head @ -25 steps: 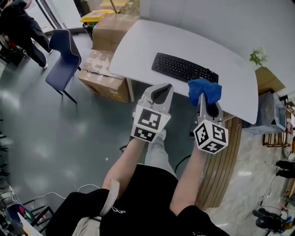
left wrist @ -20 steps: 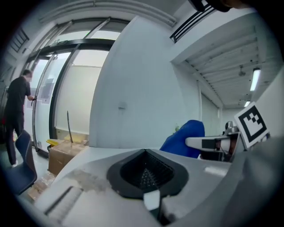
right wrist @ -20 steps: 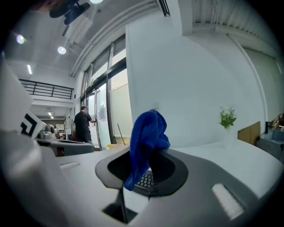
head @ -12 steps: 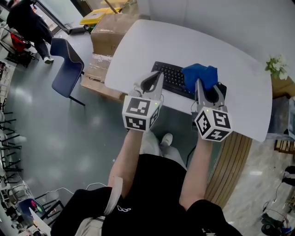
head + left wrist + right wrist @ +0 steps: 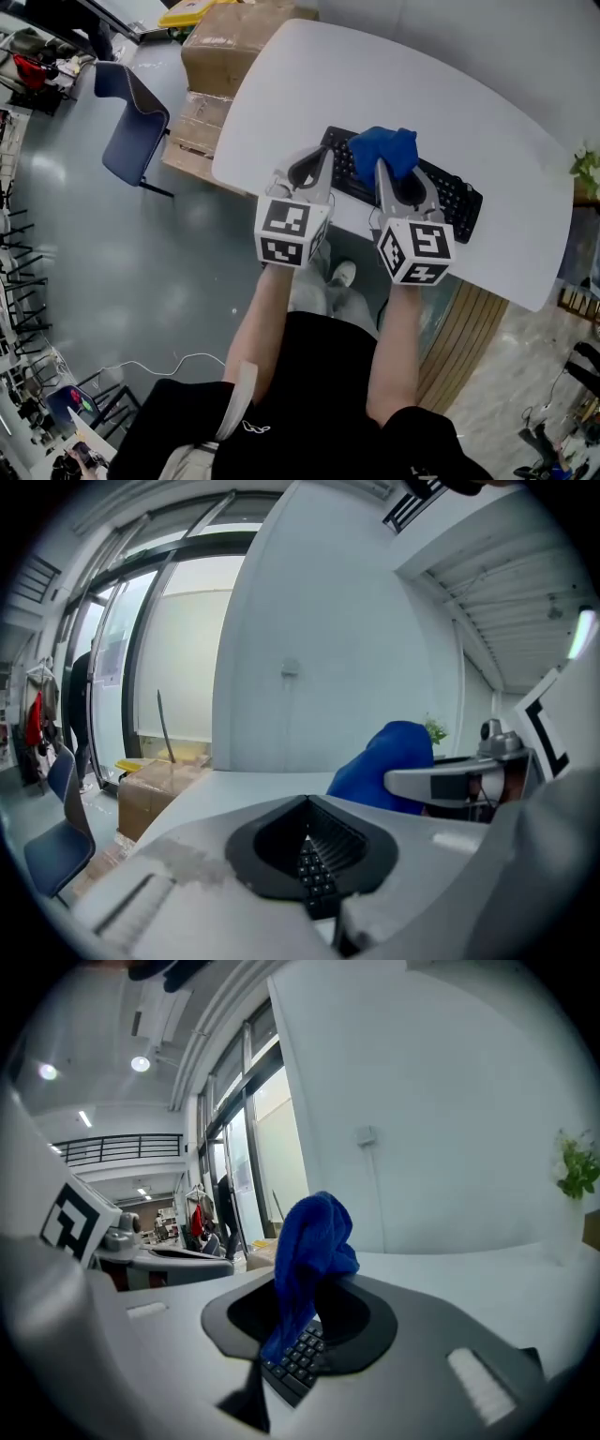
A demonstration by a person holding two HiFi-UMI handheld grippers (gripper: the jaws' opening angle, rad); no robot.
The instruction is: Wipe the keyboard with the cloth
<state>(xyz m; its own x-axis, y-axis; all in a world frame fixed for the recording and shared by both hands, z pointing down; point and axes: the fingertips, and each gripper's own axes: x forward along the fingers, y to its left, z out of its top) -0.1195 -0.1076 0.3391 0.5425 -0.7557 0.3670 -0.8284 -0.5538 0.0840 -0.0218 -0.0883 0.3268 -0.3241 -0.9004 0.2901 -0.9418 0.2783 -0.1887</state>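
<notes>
A black keyboard (image 5: 450,197) lies slanted near the front edge of the white table (image 5: 394,103). My right gripper (image 5: 386,169) is shut on a bunched blue cloth (image 5: 382,150) that hangs over the keyboard's left half; in the right gripper view the cloth (image 5: 314,1251) droops between the jaws above the keys (image 5: 295,1363). My left gripper (image 5: 323,159) hovers over the keyboard's left end, jaws closed with nothing in them. In the left gripper view the keys (image 5: 314,869) show through the jaw opening and the cloth (image 5: 384,766) is at the right.
Cardboard boxes (image 5: 230,42) stand on the floor left of the table, with a blue chair (image 5: 127,117) beside them. A small plant (image 5: 589,173) sits at the table's far right. The person's legs and a shoe (image 5: 342,277) are below the table's front edge.
Both grippers have moved forward from in front of the table to above the keyboard. The blue cloth, carried by the right gripper, now hangs over the keyboard's left half.
</notes>
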